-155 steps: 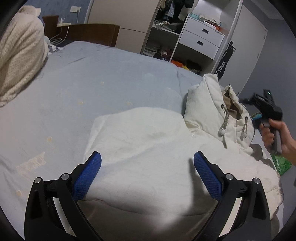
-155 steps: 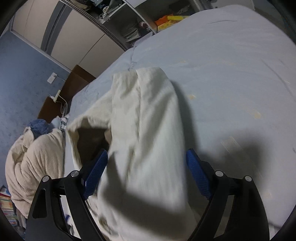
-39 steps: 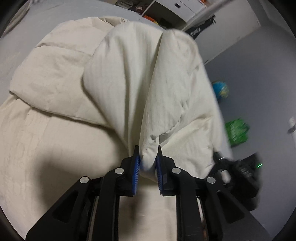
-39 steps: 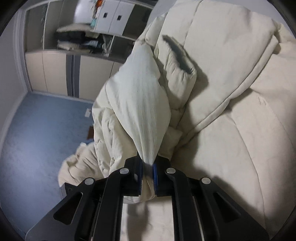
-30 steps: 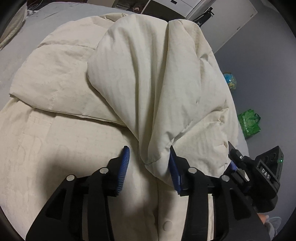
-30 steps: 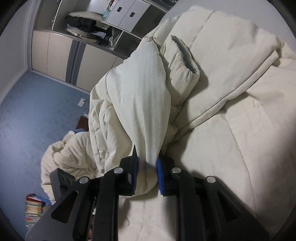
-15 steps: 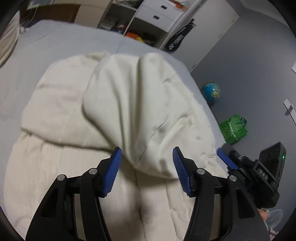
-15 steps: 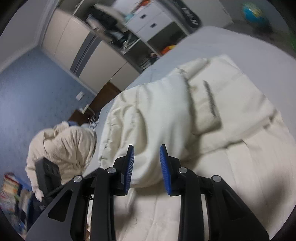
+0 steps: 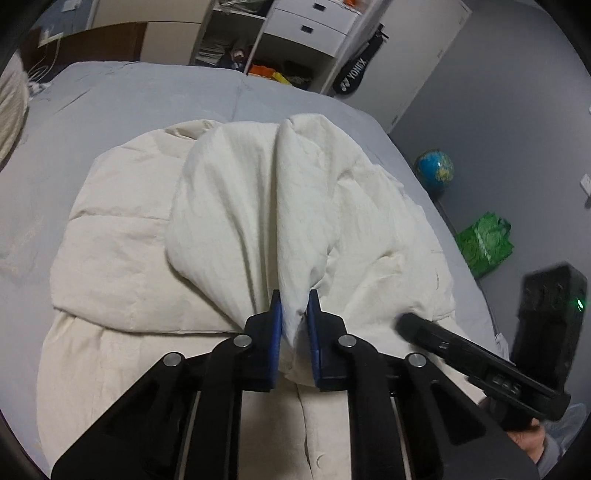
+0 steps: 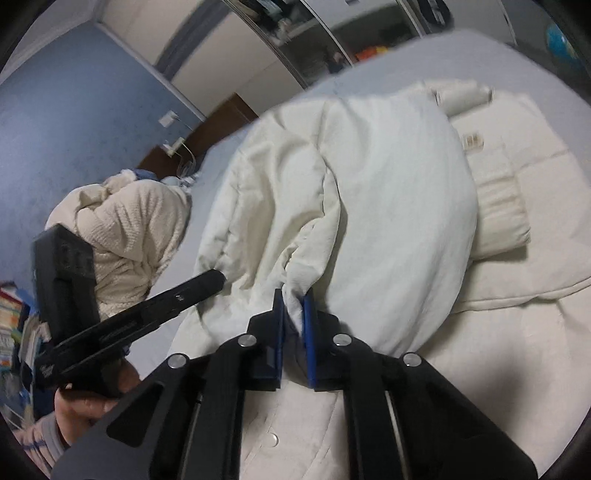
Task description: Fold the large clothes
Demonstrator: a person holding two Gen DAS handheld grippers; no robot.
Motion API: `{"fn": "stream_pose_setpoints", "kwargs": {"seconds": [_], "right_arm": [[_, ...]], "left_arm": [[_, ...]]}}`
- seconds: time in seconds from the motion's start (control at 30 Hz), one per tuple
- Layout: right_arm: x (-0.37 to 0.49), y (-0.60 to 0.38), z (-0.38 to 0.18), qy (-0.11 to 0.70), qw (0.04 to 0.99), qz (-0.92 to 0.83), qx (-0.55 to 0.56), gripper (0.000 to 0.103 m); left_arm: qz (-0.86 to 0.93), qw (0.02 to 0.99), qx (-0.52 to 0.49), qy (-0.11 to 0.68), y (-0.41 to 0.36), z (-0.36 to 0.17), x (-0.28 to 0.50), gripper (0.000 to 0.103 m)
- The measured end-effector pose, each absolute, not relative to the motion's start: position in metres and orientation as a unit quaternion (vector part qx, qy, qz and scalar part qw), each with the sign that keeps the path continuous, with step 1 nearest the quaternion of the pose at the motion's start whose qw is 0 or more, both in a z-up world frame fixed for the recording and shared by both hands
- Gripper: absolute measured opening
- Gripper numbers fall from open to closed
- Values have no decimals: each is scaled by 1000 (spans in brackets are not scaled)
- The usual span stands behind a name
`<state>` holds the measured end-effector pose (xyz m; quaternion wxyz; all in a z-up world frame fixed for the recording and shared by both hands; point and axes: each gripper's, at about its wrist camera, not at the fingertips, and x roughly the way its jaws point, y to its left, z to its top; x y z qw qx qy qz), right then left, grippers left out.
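A large cream padded jacket (image 9: 236, 206) lies on the grey bed (image 9: 122, 96), its upper part folded back toward me over the body. My left gripper (image 9: 294, 306) is shut on the near edge of that folded part. My right gripper (image 10: 293, 302) is shut on the same edge further right, and it shows in the left wrist view (image 9: 480, 354) at the lower right. In the right wrist view the jacket (image 10: 388, 192) fills the middle, with a folded sleeve (image 10: 498, 206) lying at the right. The left gripper (image 10: 140, 314) shows there at the left.
A cream fluffy blanket (image 10: 129, 229) is heaped at the bed's head end. A wardrobe with white drawers (image 9: 306, 26) stands beyond the bed. A globe (image 9: 434, 171) and a green bag (image 9: 484, 243) sit on the floor to the right.
Both grippers let go of the jacket about a second ago, opened as the fold dropped onto the body, and have now closed again on the fold's near edge.
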<state>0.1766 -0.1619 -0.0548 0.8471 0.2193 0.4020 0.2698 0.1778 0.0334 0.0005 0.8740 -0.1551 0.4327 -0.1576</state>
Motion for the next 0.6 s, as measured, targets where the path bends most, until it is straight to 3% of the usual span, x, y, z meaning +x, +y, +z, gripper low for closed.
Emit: {"fn": "stream_pose_setpoints", "kwargs": {"seconds": [0.17, 0.4, 0.6], "right_arm": [[139, -158, -45, 370, 876, 255, 173, 6], [139, -132, -88, 410, 886, 203, 71, 5], [152, -126, -100, 415, 891, 173, 63, 5]], "left_arm": [[-168, 865, -187, 435, 36, -11, 163, 13], [-148, 838, -199, 486, 29, -57, 168, 15], [-139, 838, -185, 494, 20, -64, 187, 18]]}}
